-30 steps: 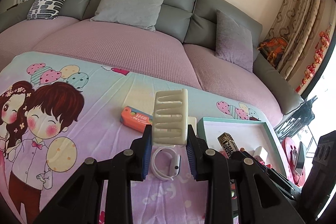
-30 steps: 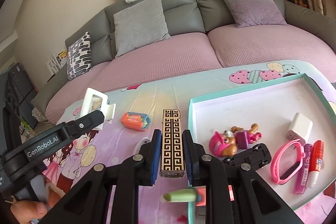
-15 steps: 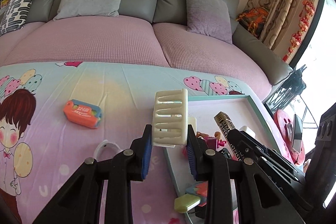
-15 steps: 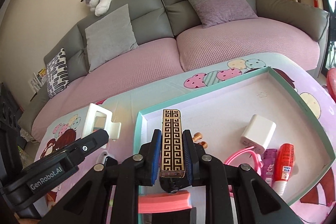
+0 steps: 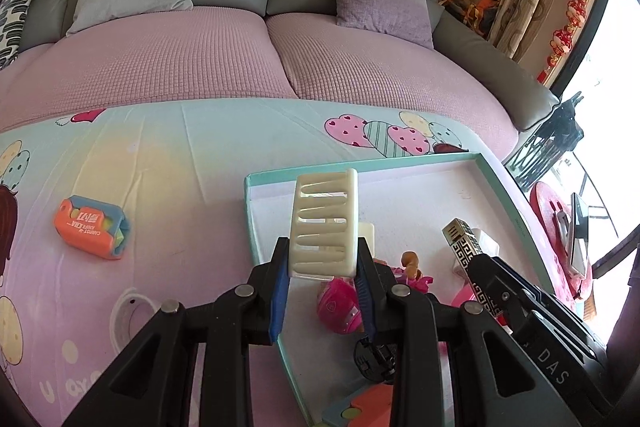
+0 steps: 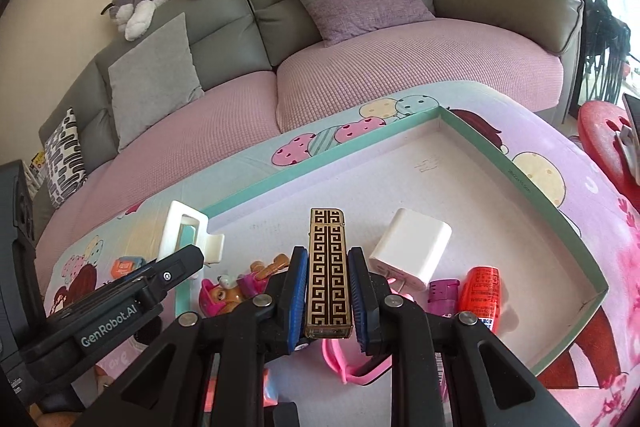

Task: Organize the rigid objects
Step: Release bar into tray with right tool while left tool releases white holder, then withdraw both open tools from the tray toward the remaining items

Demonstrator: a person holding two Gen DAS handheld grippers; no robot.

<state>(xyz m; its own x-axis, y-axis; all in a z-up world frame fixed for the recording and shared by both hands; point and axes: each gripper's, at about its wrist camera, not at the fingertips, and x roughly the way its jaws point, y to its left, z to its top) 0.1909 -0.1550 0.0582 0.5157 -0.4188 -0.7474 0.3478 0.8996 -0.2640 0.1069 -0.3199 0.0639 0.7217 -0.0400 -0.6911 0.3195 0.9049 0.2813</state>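
My left gripper [image 5: 322, 265] is shut on a cream slotted clip [image 5: 325, 225] and holds it above the near left corner of the teal-rimmed tray [image 5: 496, 183]. My right gripper [image 6: 328, 303] is shut on a gold and black patterned lighter [image 6: 328, 275], held above the tray [image 6: 520, 183] interior. The lighter also shows in the left wrist view [image 5: 466, 247], and the clip in the right wrist view [image 6: 182, 237].
The tray holds a white charger [image 6: 412, 249], a pink puppy toy [image 6: 222, 293], a pink band [image 6: 340, 367], a purple lighter [image 6: 442, 293] and a red tube [image 6: 482, 289]. An orange knife case [image 5: 92, 233] and a white watch band [image 5: 130, 319] lie on the cartoon cloth. The sofa stands behind.
Both grippers have moved right and forward with their objects, from over the cloth to over the tray.
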